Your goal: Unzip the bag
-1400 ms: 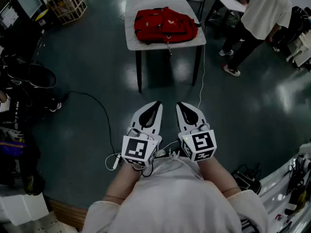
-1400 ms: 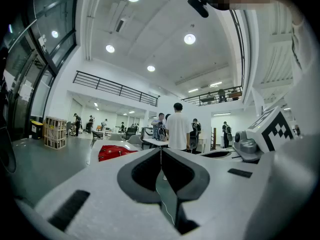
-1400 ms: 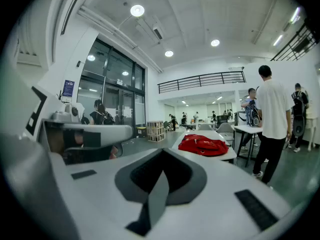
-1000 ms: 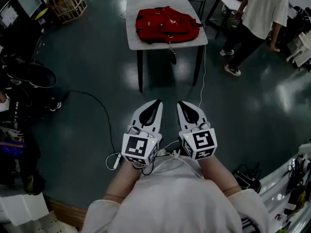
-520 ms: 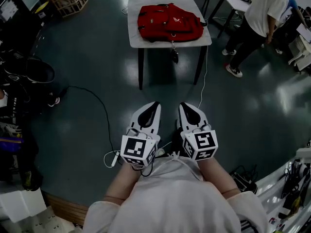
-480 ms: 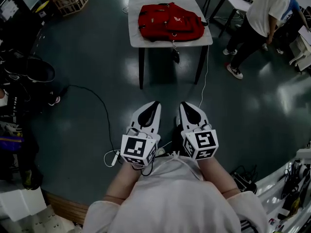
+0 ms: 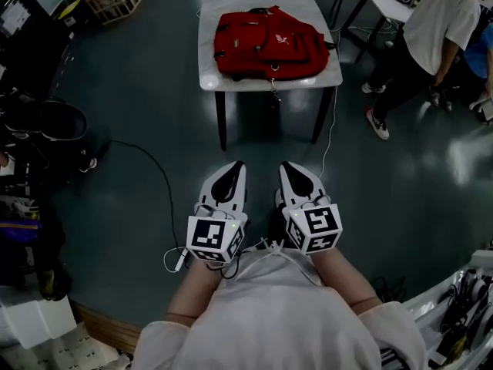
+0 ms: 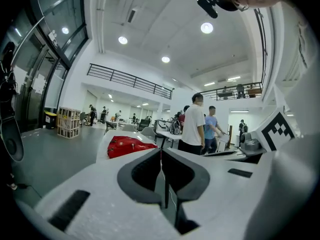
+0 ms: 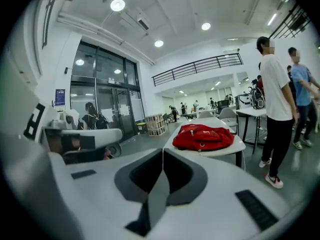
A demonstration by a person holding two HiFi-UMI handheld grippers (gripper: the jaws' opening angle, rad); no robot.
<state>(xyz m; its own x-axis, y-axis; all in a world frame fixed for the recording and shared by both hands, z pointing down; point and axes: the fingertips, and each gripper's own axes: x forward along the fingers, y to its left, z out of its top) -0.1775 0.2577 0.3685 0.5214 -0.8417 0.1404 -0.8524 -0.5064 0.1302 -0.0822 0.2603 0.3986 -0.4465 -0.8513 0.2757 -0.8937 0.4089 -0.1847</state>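
1. Left gripper (image 8: 161, 151): jaws closed tip to tip, nothing between them
2. Right gripper (image 9: 162, 151): jaws also together, empty
3. Both are held side by side close to the person's body, over the floor, well apart from the table (image 7: 206, 69)
4. Red bag (image 7: 269, 43) lies flat on the table's near end, untouched; a strap (image 7: 272, 91) hangs over the front edge
5. Zip looks closed, but it is too small to be sure
6. A bystander (image 7: 443, 29) stands right of the table
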